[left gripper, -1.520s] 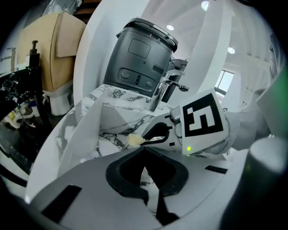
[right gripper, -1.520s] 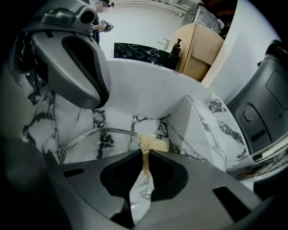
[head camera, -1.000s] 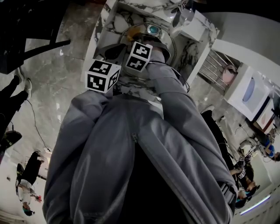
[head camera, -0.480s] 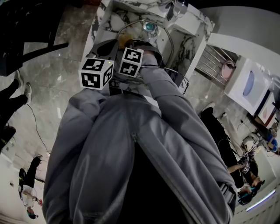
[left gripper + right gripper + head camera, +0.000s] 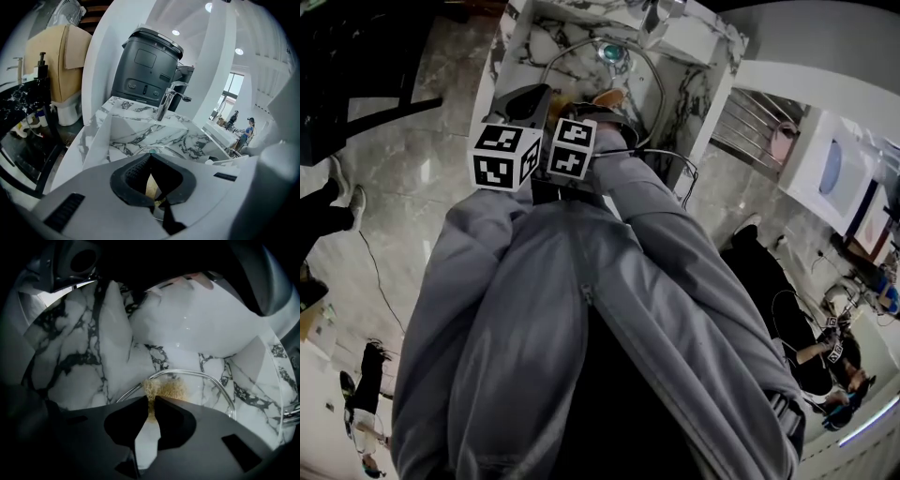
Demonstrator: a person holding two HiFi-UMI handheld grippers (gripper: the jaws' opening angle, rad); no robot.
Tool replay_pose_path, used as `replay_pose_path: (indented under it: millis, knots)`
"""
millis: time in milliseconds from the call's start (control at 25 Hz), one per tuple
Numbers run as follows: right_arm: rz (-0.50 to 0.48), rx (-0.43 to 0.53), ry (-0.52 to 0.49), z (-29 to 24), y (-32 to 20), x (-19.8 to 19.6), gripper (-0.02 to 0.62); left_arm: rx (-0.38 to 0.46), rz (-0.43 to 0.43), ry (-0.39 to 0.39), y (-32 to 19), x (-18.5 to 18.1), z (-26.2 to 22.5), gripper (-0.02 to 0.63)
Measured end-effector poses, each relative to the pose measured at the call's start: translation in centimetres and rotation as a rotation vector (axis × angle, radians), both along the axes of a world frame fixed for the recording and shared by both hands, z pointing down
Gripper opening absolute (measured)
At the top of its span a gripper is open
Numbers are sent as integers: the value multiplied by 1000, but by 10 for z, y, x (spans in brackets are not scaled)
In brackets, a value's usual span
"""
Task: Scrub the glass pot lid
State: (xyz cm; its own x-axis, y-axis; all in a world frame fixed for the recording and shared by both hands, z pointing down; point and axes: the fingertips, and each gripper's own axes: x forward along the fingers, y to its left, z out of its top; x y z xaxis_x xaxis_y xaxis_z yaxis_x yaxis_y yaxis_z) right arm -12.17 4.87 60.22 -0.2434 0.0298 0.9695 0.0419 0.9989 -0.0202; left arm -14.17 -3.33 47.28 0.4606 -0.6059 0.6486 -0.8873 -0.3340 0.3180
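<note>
The glass pot lid (image 5: 649,75), with a teal knob (image 5: 609,52), stands tilted in the marble sink (image 5: 712,66). My left gripper (image 5: 539,94) is at the lid's left edge, under its marker cube (image 5: 502,155). In the left gripper view the jaws (image 5: 157,199) are shut, and the lid's rim (image 5: 161,149) seems to run into them. My right gripper (image 5: 151,404) is shut on a tan scrub sponge (image 5: 166,389), which presses on the lid (image 5: 206,376) near its rim. The sponge (image 5: 607,97) also shows in the head view.
A chrome faucet (image 5: 166,101) and a dark grey appliance (image 5: 145,65) stand behind the sink. A wire rack (image 5: 675,169) sits at the sink's right. My grey sleeves (image 5: 581,309) fill the lower head view. People stand on the floor at the right (image 5: 825,356).
The head view has tipped, so the sink sits higher in it. The right gripper's cube has come down and left, closer to the left one. Both grips look the same.
</note>
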Motion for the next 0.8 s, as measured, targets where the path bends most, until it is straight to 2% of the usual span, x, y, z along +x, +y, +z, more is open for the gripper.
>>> replay_pose_path:
  millis: [360, 600, 680, 800]
  knots:
    - [108, -159, 9, 0, 27, 16, 57, 6, 30, -11, 14, 12, -3, 14]
    - [216, -351, -3, -4, 43, 33, 57, 6, 56, -12, 18, 22, -4, 14]
    - [243, -373, -31, -12, 42, 39, 57, 5, 67, -11, 18, 25, -4, 14]
    - [289, -341, -91, -34, 30, 46, 57, 4, 85, -9, 16, 32, -4, 14]
